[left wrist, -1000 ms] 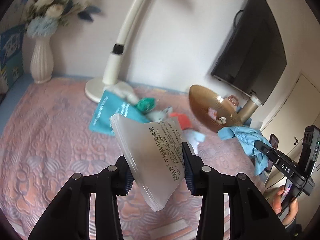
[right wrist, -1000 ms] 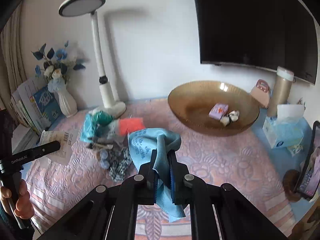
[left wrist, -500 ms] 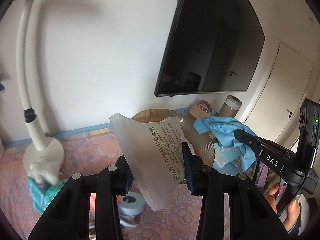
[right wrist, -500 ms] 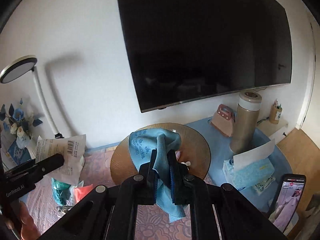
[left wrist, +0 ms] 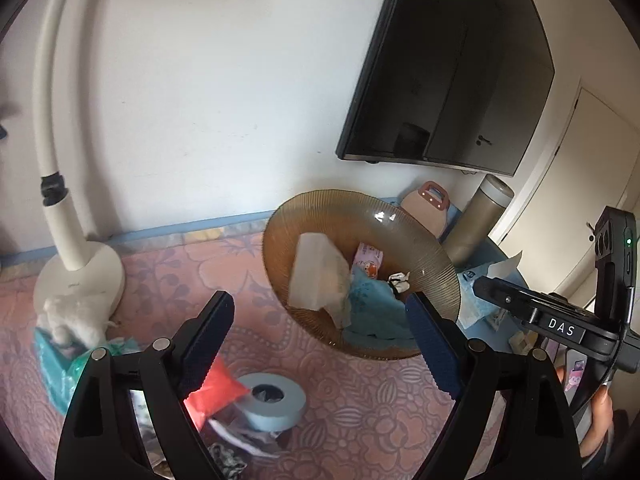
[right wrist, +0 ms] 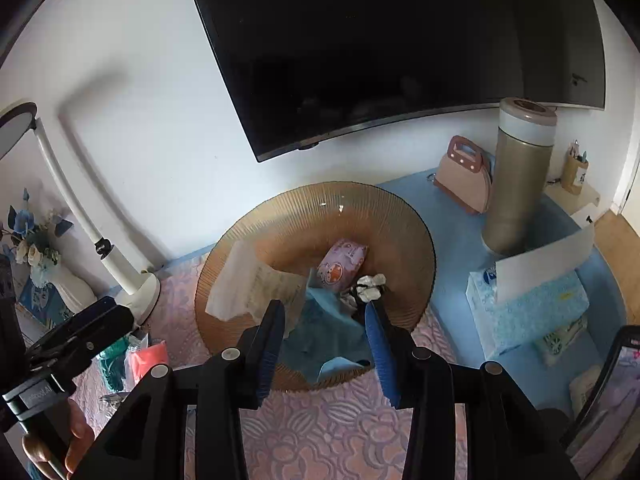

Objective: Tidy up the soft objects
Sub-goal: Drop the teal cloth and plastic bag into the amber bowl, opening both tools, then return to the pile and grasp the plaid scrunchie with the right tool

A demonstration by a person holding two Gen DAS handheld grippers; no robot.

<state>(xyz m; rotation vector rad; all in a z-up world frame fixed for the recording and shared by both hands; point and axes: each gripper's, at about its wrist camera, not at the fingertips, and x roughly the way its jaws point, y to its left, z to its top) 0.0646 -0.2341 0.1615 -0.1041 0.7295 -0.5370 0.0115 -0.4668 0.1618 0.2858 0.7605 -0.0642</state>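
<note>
The amber glass bowl sits on the pink patterned cloth. Inside it lie a white printed packet, a blue cloth, a pink cartoon packet and a small black-and-white item. My left gripper hovers before the bowl, its jaws opening wide with nothing between them. My right gripper hangs over the bowl's near rim, its jaws opening too. The blue cloth lies loose below them, untouched by the pads.
A white desk lamp stands at the left beside a pile of soft items, with a red packet and a tape roll. A tissue box, a tall flask, a pink purse and a phone crowd the right.
Both grippers swung from the pile to the bowl and opened. The white packet left the left jaws and the blue cloth left the right jaws; both now lie in the bowl.
</note>
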